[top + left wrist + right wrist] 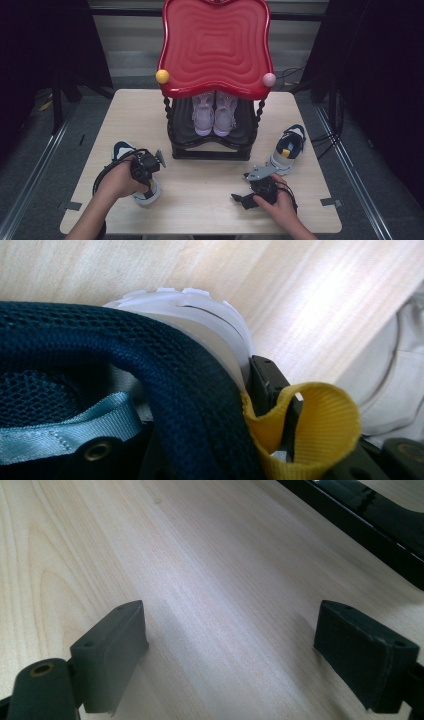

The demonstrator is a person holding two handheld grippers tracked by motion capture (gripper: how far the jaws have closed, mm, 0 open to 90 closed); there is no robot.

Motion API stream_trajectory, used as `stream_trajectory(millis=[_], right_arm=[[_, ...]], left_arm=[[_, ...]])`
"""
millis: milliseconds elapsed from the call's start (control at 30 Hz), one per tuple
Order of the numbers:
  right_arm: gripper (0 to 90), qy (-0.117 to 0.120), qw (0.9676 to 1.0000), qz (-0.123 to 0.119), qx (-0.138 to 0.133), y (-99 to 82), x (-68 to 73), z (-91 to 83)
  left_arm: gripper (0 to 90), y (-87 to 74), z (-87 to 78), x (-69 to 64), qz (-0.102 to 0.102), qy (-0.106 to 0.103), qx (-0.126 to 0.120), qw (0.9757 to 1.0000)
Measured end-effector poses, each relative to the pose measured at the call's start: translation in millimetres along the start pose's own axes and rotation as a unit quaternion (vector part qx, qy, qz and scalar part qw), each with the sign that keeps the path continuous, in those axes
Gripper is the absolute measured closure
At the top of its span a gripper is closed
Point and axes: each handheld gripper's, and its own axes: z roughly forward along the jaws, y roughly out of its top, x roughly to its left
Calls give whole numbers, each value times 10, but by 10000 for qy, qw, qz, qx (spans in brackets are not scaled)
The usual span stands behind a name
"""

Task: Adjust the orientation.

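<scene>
Navy mesh sneaker left of red rack, front of table; left gripper clamped on padded heel collar. Light, soft, squashy; grip firm there. Right gripper empty, jaws apart.

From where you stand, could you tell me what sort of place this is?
Probably a staged recording setup, not a home: a lone wooden table on grey floor, dark curtains around it, and a shoe rack with sneakers.
</scene>
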Motion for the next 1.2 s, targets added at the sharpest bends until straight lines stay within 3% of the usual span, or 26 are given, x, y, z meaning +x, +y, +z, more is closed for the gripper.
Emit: stream_trajectory(millis=[67,100,433,667,700,900,1200], right_arm=[[127,0,10000,1,0,0,0,0],[127,0,10000,2,-1,0,0,0],[128,-4,10000,4,-13,0,0,1],[128,-8,10000,-1,-16,0,1,1],[128,-5,10000,-4,-4,-1,1,0],[128,-2,10000,-3,-5,-1,1,0],[128,-4,10000,-3,-4,-1,1,-1]], left_arm=[[731,-2,-30,-37,-40,-6,-66,10000],[731,0,-59,-34,74,29,-8,10000],[730,16,-254,-115,213,-105,-133,9996],[725,97,-52,-112,306,-150,-134,9993],[725,109,-36,-99,417,-109,-83,9990],[722,106,60,-86,453,-115,-144,9988],[694,-13,177,-73,226,-165,-199,9994]])
